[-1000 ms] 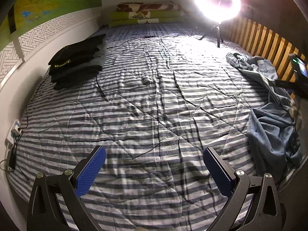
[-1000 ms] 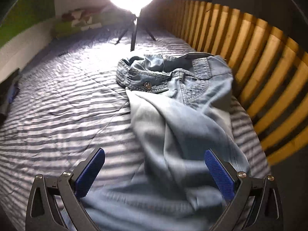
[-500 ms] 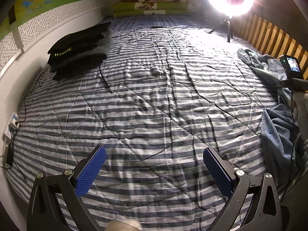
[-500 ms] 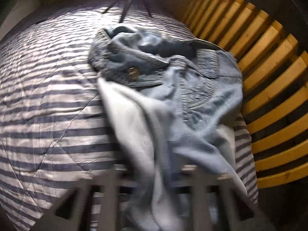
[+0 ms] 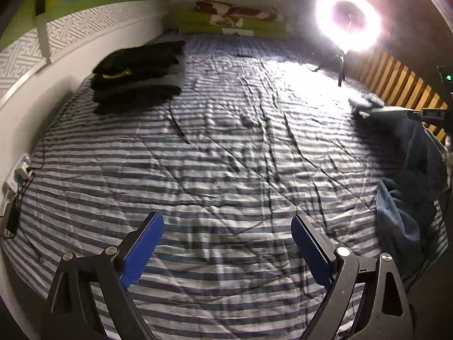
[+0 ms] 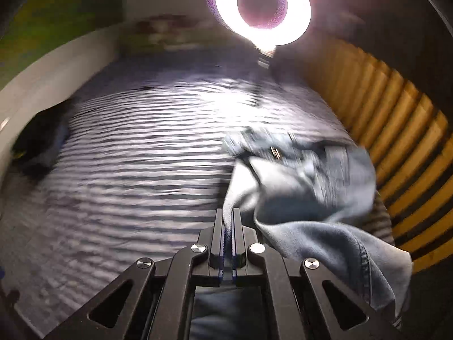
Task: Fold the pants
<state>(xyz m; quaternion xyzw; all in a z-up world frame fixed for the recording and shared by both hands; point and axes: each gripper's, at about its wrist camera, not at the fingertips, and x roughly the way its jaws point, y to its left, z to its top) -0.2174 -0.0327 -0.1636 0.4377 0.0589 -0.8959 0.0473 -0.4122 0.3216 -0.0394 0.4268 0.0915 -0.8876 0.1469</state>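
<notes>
Pants [image 6: 308,187] of pale blue denim lie crumpled at the right side of the frame, on the striped bedcover [image 6: 136,153], beside the wooden slats [image 6: 402,130]. One fold of them is clamped between the closed jaws of the right gripper [image 6: 228,221]. The left gripper [image 5: 226,240], whose jaws have just narrowed slightly, stands wide apart over bare cover. A ring light [image 5: 348,19] glares at upper right; dark folded clothes [image 5: 138,76] sit at upper left.
</notes>
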